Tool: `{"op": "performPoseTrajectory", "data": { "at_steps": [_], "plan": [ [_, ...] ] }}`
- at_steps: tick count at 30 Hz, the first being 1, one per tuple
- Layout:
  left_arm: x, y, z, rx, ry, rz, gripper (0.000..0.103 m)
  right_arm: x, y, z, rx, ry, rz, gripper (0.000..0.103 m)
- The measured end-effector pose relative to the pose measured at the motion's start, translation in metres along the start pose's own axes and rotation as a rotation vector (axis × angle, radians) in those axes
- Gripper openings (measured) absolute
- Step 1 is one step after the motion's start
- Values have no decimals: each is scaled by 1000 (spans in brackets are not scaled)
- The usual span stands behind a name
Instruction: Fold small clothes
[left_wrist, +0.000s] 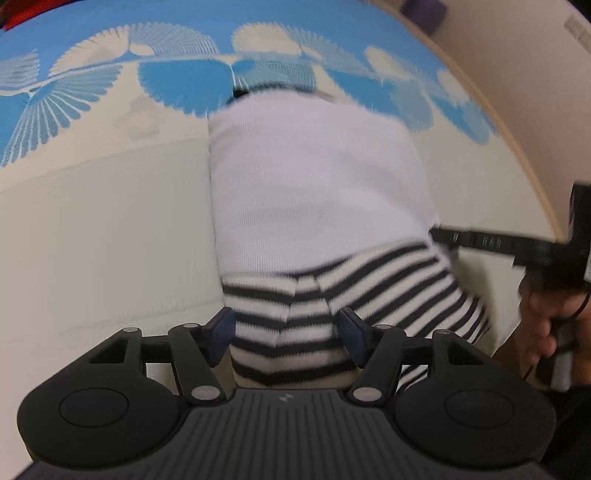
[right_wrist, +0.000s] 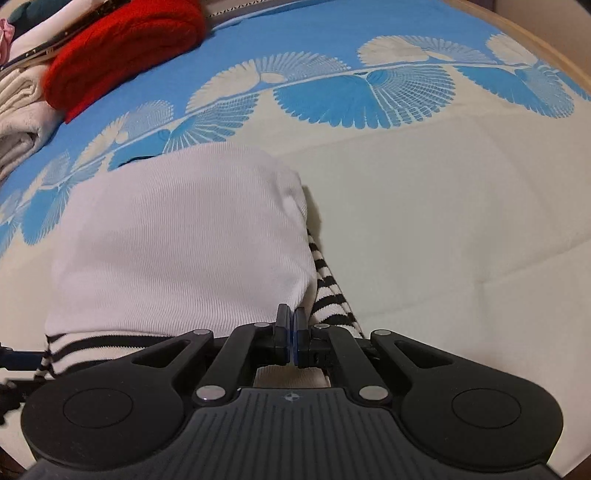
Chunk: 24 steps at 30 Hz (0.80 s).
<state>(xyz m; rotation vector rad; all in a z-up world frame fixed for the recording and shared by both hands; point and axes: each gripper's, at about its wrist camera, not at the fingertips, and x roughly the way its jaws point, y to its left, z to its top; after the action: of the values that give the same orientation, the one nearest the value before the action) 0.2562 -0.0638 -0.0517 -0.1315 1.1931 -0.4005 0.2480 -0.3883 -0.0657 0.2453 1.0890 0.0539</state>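
My right gripper (right_wrist: 291, 334) is clenched on the near-right corner of the white ribbed, black-striped garment (right_wrist: 177, 251), whose long axis runs straight ahead; my left gripper (left_wrist: 286, 334) straddles the striped hem with jaws apart.

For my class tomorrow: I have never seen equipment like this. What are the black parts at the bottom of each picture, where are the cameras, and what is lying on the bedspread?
Each picture comes from a camera mounted on a hand-held two-finger gripper, looking forward along its fingers. The left gripper is open, its blue pads either side of the striped part of a white and black-striped garment. The right gripper is shut at that garment's near edge; whether it pinches cloth is unclear. The garment lies on a blue and cream bedspread. A red knitted item and folded pale cloths sit at the far left.
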Motion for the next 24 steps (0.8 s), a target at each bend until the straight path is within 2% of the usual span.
{"op": "performPoseTrajectory", "data": {
  "at_steps": [3, 4, 5, 6, 7, 8, 9, 11, 13, 16, 19, 21, 22, 23, 24],
  "plan": [
    [-11, 12, 8, -113, -72, -35, 71, -4, -7, 7, 63, -15, 26, 10],
    [-13, 17, 10, -152, -91, -46, 74, -11, -11, 9, 99, -51, 43, 24],
    [-14, 23, 12, -197, -111, -55, 75, -17, -16, 11, 129, -95, 59, 46],
    [-14, 27, 14, -239, -125, -64, 78, -23, -20, 11, 155, -136, 74, 54],
    [-13, 33, 16, -283, -136, -76, 81, -29, -23, 11, 179, -170, 90, 60],
    [-10, 37, 16, -322, -141, -86, 82, -32, -28, 11, 204, -186, 115, 60],
    [-6, 43, 16, -366, -142, -100, 82, -32, -31, 11, 224, -178, 139, 60],
    [4, 51, 20, -433, -143, -136, 83, -23, -36, 10, 267, -116, 195, 68],
    [17, 64, 19, -500, -130, -160, 84, -10, -38, 7, 278, -33, 217, 69],
    [34, 76, 18, -572, -134, -240, 89, 8, -31, 0, 213, 73, 163, 70],
    [52, 82, 23, -629, -120, -278, 91, 14, -28, -4, 178, 87, 147, 70],
    [61, 80, 27, -621, -132, -294, 93, 16, -27, -5, 177, 89, 155, 68],
    [67, 80, 29, -616, -133, -303, 93, 16, -28, -5, 173, 89, 162, 57],
    [71, 79, 31, -613, -141, -317, 93, 17, -27, -4, 169, 87, 182, 37],
    [73, 77, 33, -605, -147, -321, 93, 17, -27, -3, 168, 87, 214, 29]
  ]
}}
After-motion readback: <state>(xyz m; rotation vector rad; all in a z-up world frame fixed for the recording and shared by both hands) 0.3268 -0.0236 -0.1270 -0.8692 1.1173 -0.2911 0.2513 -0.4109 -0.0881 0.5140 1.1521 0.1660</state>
